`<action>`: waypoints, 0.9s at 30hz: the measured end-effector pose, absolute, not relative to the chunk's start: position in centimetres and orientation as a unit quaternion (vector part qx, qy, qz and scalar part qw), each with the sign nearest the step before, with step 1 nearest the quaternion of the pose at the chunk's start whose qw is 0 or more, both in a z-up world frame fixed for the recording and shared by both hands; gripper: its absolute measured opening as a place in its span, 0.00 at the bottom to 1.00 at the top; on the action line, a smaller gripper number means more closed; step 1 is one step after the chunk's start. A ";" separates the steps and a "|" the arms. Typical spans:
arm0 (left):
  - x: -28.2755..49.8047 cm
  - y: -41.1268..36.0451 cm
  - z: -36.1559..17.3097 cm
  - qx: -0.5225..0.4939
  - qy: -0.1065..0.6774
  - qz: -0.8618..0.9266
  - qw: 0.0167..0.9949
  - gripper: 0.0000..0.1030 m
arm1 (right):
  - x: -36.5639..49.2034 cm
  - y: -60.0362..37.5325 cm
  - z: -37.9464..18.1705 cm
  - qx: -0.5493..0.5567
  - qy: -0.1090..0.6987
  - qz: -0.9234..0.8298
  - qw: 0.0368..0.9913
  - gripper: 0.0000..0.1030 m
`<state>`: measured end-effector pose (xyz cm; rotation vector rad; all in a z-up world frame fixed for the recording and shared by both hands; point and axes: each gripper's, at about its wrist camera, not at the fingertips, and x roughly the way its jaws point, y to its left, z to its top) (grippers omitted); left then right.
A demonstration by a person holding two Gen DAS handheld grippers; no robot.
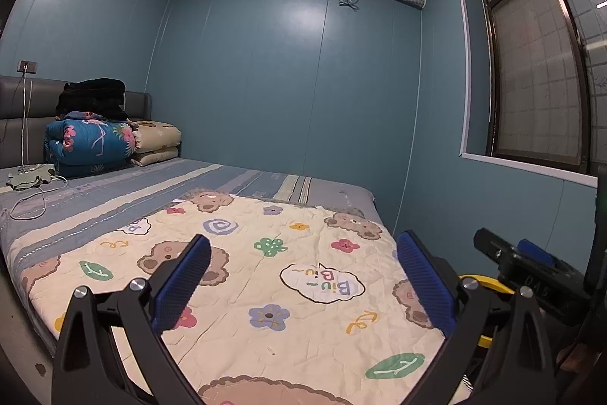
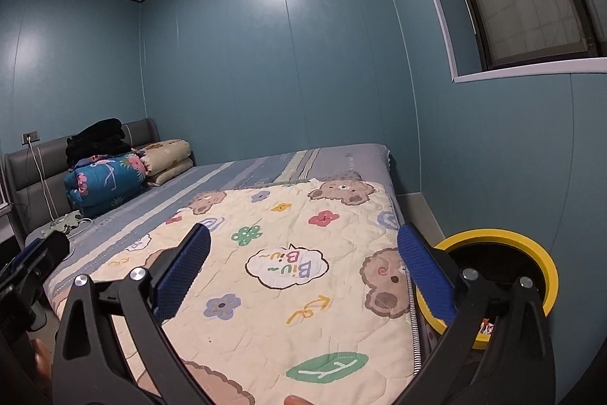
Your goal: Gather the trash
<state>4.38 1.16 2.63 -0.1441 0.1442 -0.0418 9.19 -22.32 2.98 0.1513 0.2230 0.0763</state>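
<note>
At nine o'clock in the room, a pile of folded bedding sits against the headboard, with a small crumpled cloth and a white cable lying on the striped sheet just in front of it. Toward the middle, a cream quilt printed with bears and flowers covers the near end of the bed, and no loose trash shows on it. The left tool hangs over this quilt with its blue pads spread wide and nothing between them. The right tool is spread just as wide, also empty. At three to four o'clock, on the floor beside the bed's corner, stands the bin with the yellow rim, and a scrap of something reddish shows inside it. By the look of things, a drop into the bin is just done and the search for the next piece is in hand. The next move calls for scanning the bed, perhaps the nine o'clock end, and bringing an open tool down over whatever counts as trash.
</note>
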 end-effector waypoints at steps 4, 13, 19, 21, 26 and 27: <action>4.3 1.0 2.7 -0.070 0.071 -0.019 0.995 0.92 | 9.4 -22.5 2.6 0.080 0.117 0.038 0.989 0.92; 4.3 1.2 2.7 -0.074 0.071 -0.018 0.995 0.92 | 9.6 -22.8 2.2 0.083 0.125 0.037 0.988 0.92; 4.4 1.1 2.7 -0.076 0.074 -0.020 0.994 0.92 | 9.8 -22.8 2.0 0.085 0.127 0.037 0.988 0.92; 4.4 1.1 2.7 -0.075 0.074 -0.021 0.994 0.92 | 9.9 -22.8 2.0 0.084 0.127 0.037 0.988 0.92; 4.4 1.1 2.7 -0.077 0.076 -0.021 0.994 0.92 | 9.8 -22.8 1.9 0.086 0.131 0.036 0.987 0.92; 4.4 1.1 2.7 -0.077 0.076 -0.022 0.994 0.92 | 9.8 -22.8 1.8 0.086 0.131 0.036 0.987 0.92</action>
